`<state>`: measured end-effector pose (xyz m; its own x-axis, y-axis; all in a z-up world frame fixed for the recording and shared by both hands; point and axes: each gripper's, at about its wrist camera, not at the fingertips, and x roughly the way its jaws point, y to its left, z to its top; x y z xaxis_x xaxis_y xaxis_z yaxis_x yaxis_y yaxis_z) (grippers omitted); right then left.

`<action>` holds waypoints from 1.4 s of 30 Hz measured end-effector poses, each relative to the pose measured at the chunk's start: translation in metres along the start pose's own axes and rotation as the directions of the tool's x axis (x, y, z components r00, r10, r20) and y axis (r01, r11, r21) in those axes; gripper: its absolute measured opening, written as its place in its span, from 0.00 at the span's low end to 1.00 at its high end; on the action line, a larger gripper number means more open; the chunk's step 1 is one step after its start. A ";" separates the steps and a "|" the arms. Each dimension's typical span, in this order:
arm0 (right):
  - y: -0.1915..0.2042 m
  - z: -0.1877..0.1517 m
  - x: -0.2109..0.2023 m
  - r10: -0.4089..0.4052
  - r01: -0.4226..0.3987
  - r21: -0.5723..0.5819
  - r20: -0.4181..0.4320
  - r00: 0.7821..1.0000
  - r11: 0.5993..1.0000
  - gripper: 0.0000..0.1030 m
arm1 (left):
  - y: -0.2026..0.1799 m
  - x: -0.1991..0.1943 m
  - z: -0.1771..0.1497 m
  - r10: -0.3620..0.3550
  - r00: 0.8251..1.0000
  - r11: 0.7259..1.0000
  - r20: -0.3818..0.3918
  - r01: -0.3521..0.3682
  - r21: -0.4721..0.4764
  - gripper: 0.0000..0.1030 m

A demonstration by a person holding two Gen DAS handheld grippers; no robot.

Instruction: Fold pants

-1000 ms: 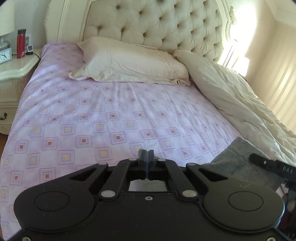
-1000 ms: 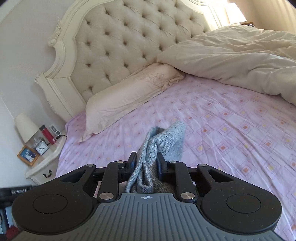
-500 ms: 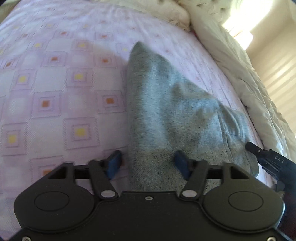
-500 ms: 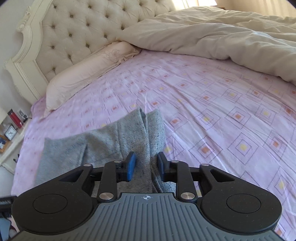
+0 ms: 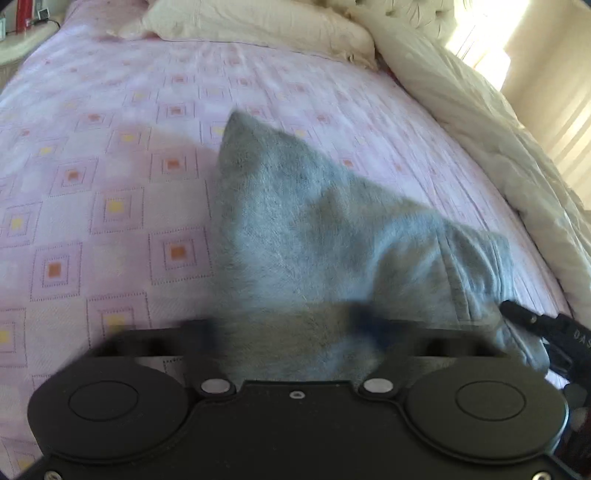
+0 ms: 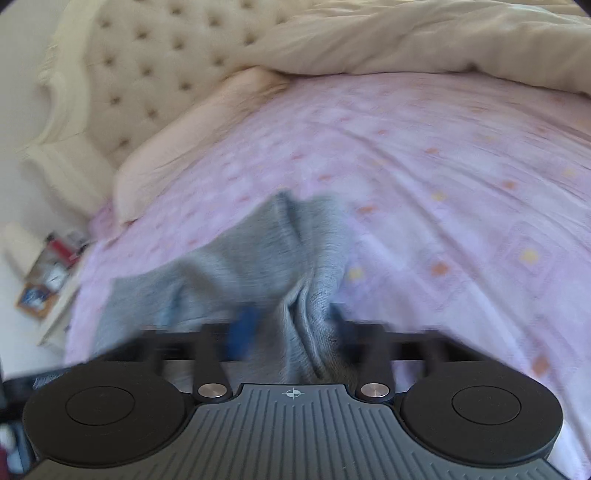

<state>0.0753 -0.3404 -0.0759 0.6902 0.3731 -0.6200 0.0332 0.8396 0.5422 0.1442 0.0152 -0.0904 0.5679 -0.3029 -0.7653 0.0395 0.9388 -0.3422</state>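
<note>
The grey pants [image 5: 314,236] lie in a rumpled heap on the pink patterned bed sheet [image 5: 110,184]. My left gripper [image 5: 288,328] is open, its blurred fingers wide on either side of the near end of the cloth. In the right wrist view the pants [image 6: 258,266] bunch into folds between the fingers of my right gripper [image 6: 291,325], which stand apart and blurred, so it is open around the bunch. The tip of the right gripper shows at the right edge of the left wrist view [image 5: 532,321], touching the pants' hem.
A cream pillow [image 5: 258,26] lies at the head of the bed and a cream duvet [image 5: 480,122] is piled along the right side. A tufted headboard [image 6: 140,66] stands behind. A nightstand [image 6: 48,280] with small items is at the left.
My left gripper has opened from shut and dropped over the pants. My right gripper has lowered the pants onto the sheet and its fingers have spread wider apart.
</note>
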 end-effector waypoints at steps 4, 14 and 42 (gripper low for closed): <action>0.035 0.003 -0.021 0.034 -0.030 -0.097 0.044 0.998 0.995 0.22 | 0.000 -0.015 0.005 0.002 1.000 1.000 0.022 -0.001 -0.012 0.22; 0.119 0.045 0.007 0.214 -0.206 -0.107 0.062 0.975 0.973 0.26 | 0.019 -0.081 0.057 0.077 0.985 0.988 0.156 -0.097 0.121 0.23; 0.145 -0.025 -0.006 -0.071 0.085 -0.367 0.051 0.996 0.926 0.28 | 0.037 -0.089 -0.013 0.277 0.954 0.960 0.116 -0.279 0.002 0.45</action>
<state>0.0576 -0.2111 -0.0079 0.7221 0.2921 -0.6271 -0.1760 0.9542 0.2418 0.0848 0.0746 -0.0420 0.6481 -0.0097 -0.7615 -0.1188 0.9864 -0.1137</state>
